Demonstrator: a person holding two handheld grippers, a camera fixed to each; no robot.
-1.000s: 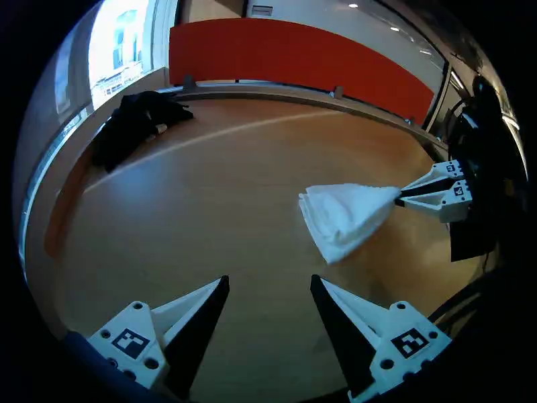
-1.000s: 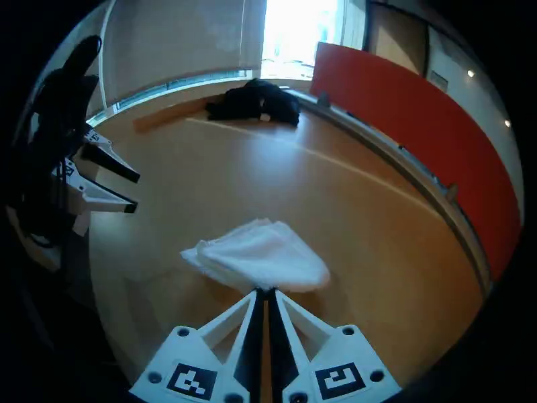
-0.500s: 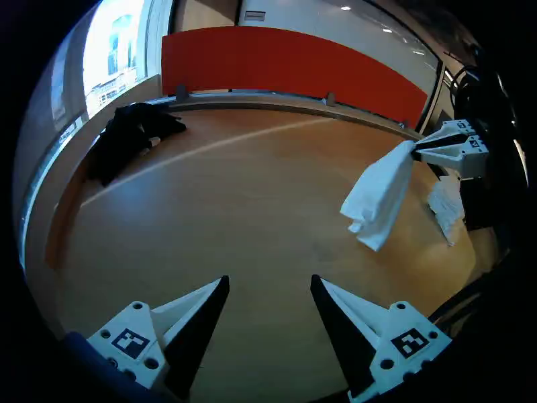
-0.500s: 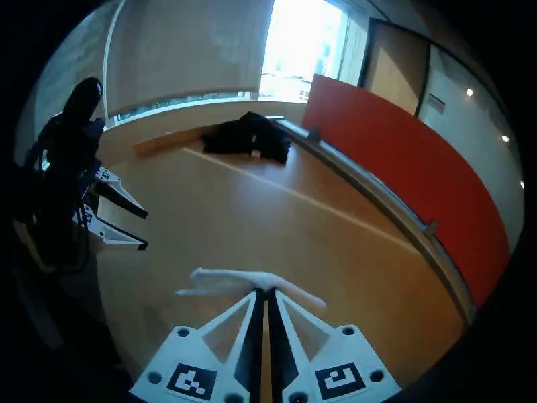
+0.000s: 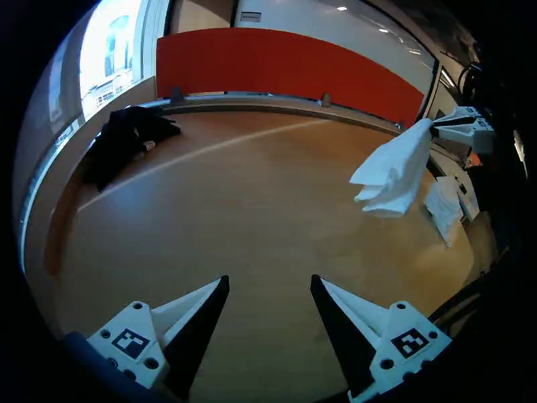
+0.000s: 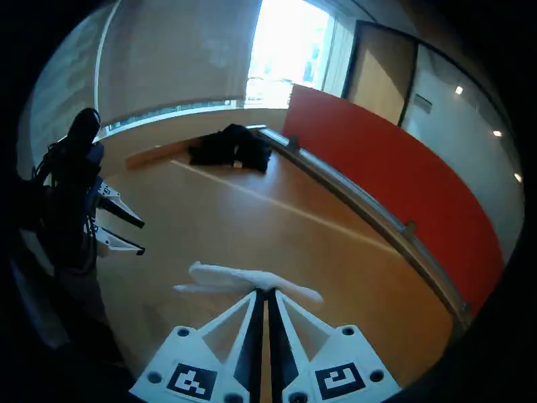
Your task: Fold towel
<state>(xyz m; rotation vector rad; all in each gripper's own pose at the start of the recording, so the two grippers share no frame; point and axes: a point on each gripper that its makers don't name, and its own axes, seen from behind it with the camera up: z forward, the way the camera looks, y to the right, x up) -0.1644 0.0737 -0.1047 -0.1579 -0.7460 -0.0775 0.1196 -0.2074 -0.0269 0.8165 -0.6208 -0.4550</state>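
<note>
Lift continues: right claw, pinched on folded white cloth towel, hoists it off orange wooden table, likely for re-laying; left claw gapes empty.

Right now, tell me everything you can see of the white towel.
The white towel looks like soft cloth, folded into several layers. It hangs in the air above the wooden table, not touching it, pinched at one corner by the shut right gripper. The layers droop and fan out below the grip. The open left gripper is apart from it.
</note>
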